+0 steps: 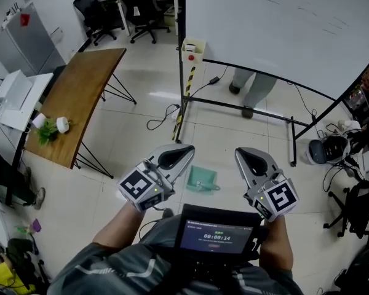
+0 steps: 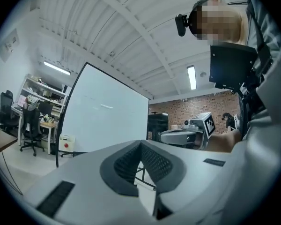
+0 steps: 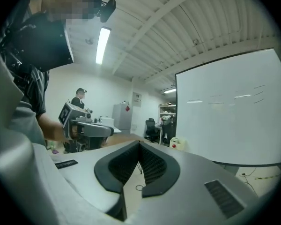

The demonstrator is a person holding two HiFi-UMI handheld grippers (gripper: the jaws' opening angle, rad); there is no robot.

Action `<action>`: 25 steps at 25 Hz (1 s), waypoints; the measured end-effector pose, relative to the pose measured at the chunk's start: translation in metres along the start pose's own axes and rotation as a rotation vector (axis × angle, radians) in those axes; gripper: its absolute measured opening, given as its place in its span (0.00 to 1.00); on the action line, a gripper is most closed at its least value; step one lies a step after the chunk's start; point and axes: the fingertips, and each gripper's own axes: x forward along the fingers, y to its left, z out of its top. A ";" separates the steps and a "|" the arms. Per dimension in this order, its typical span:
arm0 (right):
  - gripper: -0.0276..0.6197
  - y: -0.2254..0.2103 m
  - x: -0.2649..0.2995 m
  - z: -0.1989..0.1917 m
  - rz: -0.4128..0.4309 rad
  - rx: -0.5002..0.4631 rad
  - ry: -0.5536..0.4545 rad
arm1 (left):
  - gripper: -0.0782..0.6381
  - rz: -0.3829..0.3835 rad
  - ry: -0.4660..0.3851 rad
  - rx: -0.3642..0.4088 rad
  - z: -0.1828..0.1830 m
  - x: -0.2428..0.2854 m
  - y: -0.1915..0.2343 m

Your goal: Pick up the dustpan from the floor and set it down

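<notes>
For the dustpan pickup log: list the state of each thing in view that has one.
Left gripper: shut, empty.
Right gripper: shut, empty.
Dustpan: lying on the floor, not held.
Chest screen: lit, timer showing.
Ceiling light: on.

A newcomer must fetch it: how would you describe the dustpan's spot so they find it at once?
Start at the big whiteboard. On the pale tiled floor in front of it, right of the wooden table in the head view, lies the dustpan. It is the only small teal-green thing on that stretch of floor.
</notes>
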 end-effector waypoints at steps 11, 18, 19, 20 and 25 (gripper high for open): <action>0.08 -0.023 -0.015 0.002 -0.011 0.047 0.032 | 0.15 -0.007 0.017 0.000 -0.004 0.023 -0.019; 0.08 -0.038 -0.041 -0.004 0.009 0.015 0.053 | 0.15 0.106 -0.013 0.021 -0.001 0.034 -0.036; 0.08 -0.042 -0.048 -0.007 0.017 0.021 0.052 | 0.15 0.123 -0.007 0.019 -0.004 0.035 -0.040; 0.08 -0.044 -0.055 -0.010 0.028 0.028 0.054 | 0.15 0.141 0.003 0.018 -0.007 0.036 -0.046; 0.08 -0.036 -0.081 -0.027 0.099 0.019 0.069 | 0.15 0.197 0.062 0.054 -0.027 0.037 -0.082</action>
